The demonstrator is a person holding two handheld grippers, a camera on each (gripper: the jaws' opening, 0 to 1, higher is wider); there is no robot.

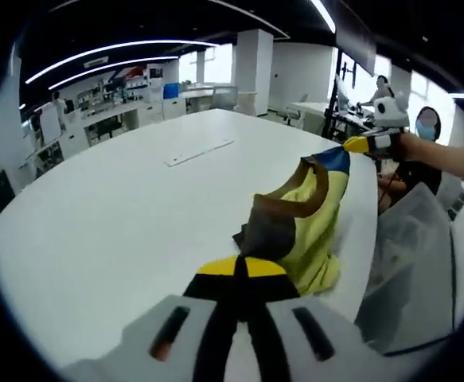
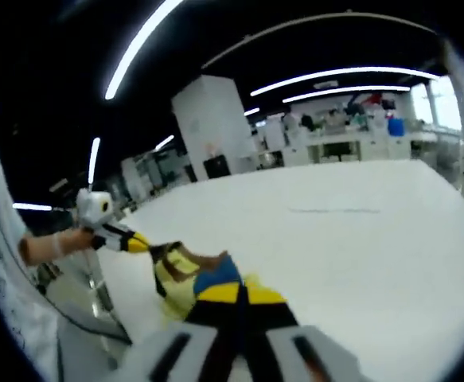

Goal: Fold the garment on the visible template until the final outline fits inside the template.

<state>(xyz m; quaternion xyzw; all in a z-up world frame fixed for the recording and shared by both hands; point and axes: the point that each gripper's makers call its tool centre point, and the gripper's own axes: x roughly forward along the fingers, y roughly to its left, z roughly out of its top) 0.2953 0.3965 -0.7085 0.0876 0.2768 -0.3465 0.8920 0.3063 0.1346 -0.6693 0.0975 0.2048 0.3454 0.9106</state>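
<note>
A yellow garment (image 1: 319, 223) with a brown collar and a blue part hangs stretched between my two grippers, near the edge of the white table (image 1: 128, 207). In the left gripper view my left gripper (image 1: 241, 267) is shut on its dark lower end. From the right, the right gripper (image 1: 351, 146) pinches the blue corner higher up. In the right gripper view my right gripper (image 2: 235, 296) is shut on the blue and yellow cloth of the garment (image 2: 180, 278). There the left gripper (image 2: 148, 245) comes in from the left, held by a hand, gripping the other end.
A narrow rectangular strip (image 1: 200, 151) lies flush in the table's middle. A person's arm (image 1: 454, 155) and a pale grey sheet (image 1: 407, 263) stand off the table's right edge. Desks, shelves and a white pillar (image 2: 208, 127) fill the room behind.
</note>
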